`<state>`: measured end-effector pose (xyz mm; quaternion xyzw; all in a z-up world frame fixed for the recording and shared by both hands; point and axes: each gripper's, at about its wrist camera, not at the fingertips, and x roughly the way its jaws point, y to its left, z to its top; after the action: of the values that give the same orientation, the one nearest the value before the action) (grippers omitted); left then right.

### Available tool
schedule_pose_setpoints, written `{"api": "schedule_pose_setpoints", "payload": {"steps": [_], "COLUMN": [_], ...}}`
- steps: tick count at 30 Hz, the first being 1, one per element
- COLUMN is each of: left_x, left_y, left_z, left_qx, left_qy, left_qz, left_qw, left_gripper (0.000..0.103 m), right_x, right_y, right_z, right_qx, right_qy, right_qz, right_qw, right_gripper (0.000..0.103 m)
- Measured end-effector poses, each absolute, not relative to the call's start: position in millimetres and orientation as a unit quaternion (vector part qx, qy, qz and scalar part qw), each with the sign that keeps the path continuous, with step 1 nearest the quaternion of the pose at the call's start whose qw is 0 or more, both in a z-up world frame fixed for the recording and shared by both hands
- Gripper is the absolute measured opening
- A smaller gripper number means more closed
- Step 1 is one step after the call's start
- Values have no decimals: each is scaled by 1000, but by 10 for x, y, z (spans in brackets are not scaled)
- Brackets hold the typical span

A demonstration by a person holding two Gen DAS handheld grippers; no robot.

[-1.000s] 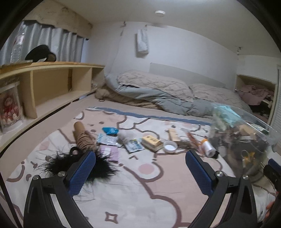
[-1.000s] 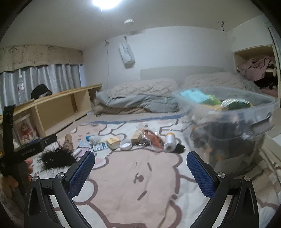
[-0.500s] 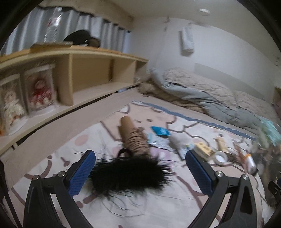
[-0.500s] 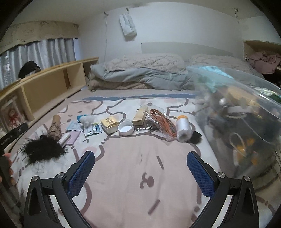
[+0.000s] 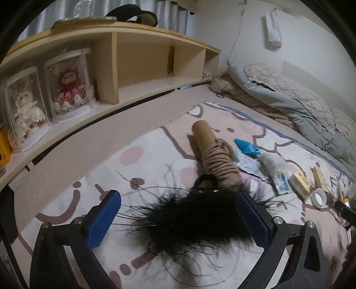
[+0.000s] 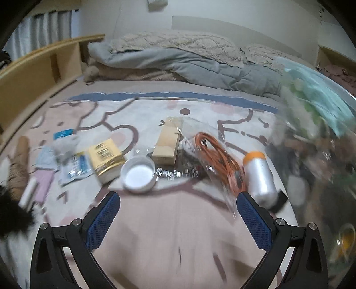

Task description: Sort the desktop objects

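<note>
While black feather duster [image 5: 189, 220] lay near bedspread's [image 5: 142, 155] left edge, left gripper [image 5: 178, 220] straddled it, jaws apart, not clamped; right gripper [image 6: 178, 220] spread wide, empty, near white cap [image 6: 139, 171], orange cord [image 6: 219, 160]

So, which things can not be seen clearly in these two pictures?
- Clear bin contents, right wrist view: motion blur smears them.
- Packet print, left wrist view: too small.
- Black feathery item near end, left wrist view: cut off between the open left gripper fingers.
- Water bottle, left wrist view: top cropped.
</note>
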<state>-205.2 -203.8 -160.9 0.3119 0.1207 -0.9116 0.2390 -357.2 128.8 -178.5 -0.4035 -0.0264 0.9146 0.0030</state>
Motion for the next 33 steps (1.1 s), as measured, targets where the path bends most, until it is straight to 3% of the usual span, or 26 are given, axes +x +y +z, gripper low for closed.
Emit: {"api": "schedule_pose_setpoints", "payload": {"steps": [9,18,26,33], "left_x": [-2098,-2135,-2081,-1931], "left_y": [-2390,-2261,-2184,-2244], "left_z": [-1772,-1857,-2061,-1812], "left_qx": [339,371,428,354], "left_qy": [176,128,95,152], "left_qz": [-892,-888,-866,-896], "left_qw": [244,241,241,223], "left_gripper": [103,103,103,103], "right_x": [-4021,-3629,-3192,-3622], "right_y": [1188,1362,1425,1240], "right_z": [-2103,-2253,-1959,-1610], "right_qx": [-461,-493,-465,-423], "right_qy": [-79,-73,-53,-57], "right_qz": [883,867,883,904], "right_qw": [43,22,-14,4], "right_gripper": [103,103,103,103]}}
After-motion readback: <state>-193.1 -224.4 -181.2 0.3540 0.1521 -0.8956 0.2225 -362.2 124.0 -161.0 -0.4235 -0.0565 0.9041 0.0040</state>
